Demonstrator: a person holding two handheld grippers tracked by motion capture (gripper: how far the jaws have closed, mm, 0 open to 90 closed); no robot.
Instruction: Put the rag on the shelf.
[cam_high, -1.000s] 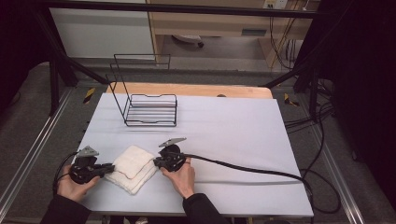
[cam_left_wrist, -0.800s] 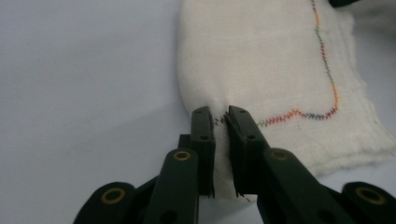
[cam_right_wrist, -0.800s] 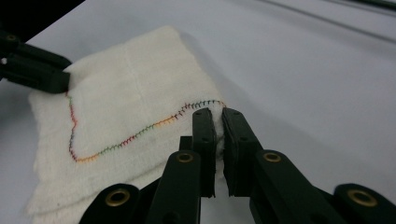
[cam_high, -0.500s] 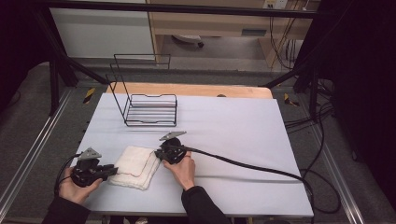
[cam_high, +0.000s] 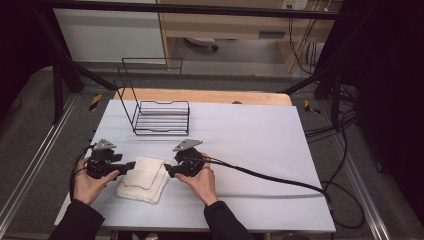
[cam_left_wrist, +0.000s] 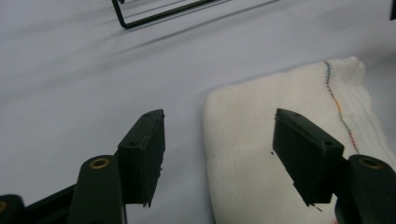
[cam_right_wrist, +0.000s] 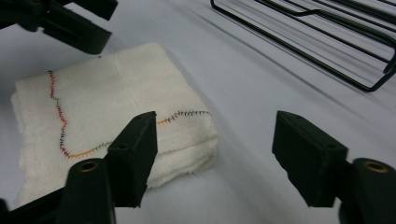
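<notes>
Cloth: folded white cloth (cam_high: 144, 179) with coloured stitching, flat on the tabletop (cam_high: 250, 140) near its front edge, left of middle.
Left gripper: left gripper (cam_high: 131, 165) jaws wide, low at the cloth's left edge, one jaw over the cloth.
Right gripper: right gripper (cam_high: 167, 172) jaws wide, at the cloth's right edge, holding nothing.
Rack: black wire rack (cam_high: 161, 117) toward the back-left corner, well apart from the cloth.

Black wire rack (cam_high: 161, 116): upright back frame, ribbed base, standing upper left of centre on the white table (cam_high: 260, 140). Wooden board (cam_high: 210, 96): along the table's far edge (partly behind the rack). Loose black cables (cam_high: 345, 130): floor, right of frame.
</notes>
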